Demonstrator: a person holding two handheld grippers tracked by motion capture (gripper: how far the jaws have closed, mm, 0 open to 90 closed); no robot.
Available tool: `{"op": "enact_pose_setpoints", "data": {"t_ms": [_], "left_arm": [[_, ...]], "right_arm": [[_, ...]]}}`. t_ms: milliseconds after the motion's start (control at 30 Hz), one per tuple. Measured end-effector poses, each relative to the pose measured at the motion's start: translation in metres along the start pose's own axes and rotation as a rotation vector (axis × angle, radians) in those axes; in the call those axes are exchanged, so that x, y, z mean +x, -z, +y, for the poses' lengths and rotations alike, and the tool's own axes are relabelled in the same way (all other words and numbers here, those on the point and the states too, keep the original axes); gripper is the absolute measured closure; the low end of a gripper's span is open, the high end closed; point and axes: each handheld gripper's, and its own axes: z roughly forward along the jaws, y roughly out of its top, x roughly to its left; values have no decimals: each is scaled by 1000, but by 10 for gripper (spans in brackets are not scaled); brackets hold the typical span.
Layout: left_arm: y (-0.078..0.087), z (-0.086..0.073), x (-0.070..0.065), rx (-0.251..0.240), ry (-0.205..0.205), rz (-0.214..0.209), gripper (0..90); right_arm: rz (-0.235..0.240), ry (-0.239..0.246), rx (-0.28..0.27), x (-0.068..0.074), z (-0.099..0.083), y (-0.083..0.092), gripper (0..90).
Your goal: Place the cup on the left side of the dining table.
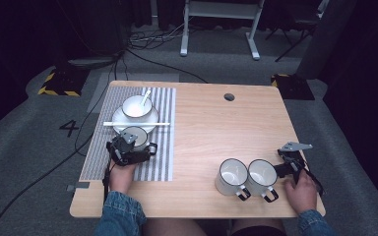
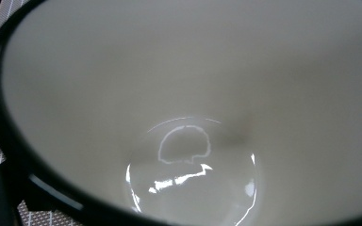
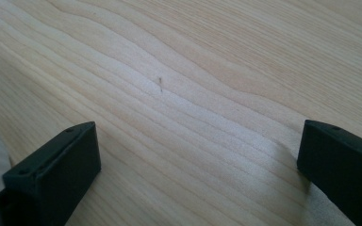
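Closely, the left tool sits at a mug on the striped mat near the counter's left edge; its grip cannot be told. Right tool gapes apart over bare wood beside two mugs at the front-right corner. Floor reads "4".

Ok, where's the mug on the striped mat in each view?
High view: mug on the striped mat, just before the plate.
Left gripper view: its white inside up close, dark rim left.
Right gripper view: bare tabletop between open fingers.
Shared landmark: striped mat, lower left corner in left gripper view.
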Motion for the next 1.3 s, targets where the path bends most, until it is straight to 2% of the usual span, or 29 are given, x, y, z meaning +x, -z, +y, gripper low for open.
{"op": "enact_pose_setpoints", "data": {"t_ms": [67, 133, 233, 267, 533, 667, 733, 833, 867, 900, 1167, 1300], "left_arm": [[0, 0, 1, 2, 0, -7, 31], [0, -2, 4, -4, 11, -18, 31], [3, -4, 8, 21, 31, -39, 28], [3, -5, 9, 12, 41, -52, 27], [4, -8, 11, 1, 48, -56, 27], [8, -7, 10, 0, 33, -44, 21], [12, -7, 10, -11, 29, -46, 13], [16, -6, 10, -1, 27, -53, 1], [21, -7, 12, -3, 13, -57, 0], [22, -7, 11, -9, 22, -59, 0], [46, -10, 12, -41, 7, -78, 0], [56, -12, 11, -48, -17, -90, 0]], "right_arm": [[0, -4, 1, 0, 0, 0, 2], [0, -5, 1, 0, 0, 0, 2], [0, 0, 0, 0, 0, 0, 2], [0, 1, -1, 0, 0, 0, 2], [0, -6, 1, 0, 0, 0, 2], [1, -4, 1, 0, 0, 0, 2], [0, -5, 1, 0, 0, 0, 2], [0, 0, 0, 0, 0, 0, 2], [0, 0, 0, 0, 0, 0, 2], [0, -3, 1, 0, 0, 0, 2], [0, -2, 1, 0, 0, 0, 2], [0, 2, -1, 0, 0, 0, 2]]}}
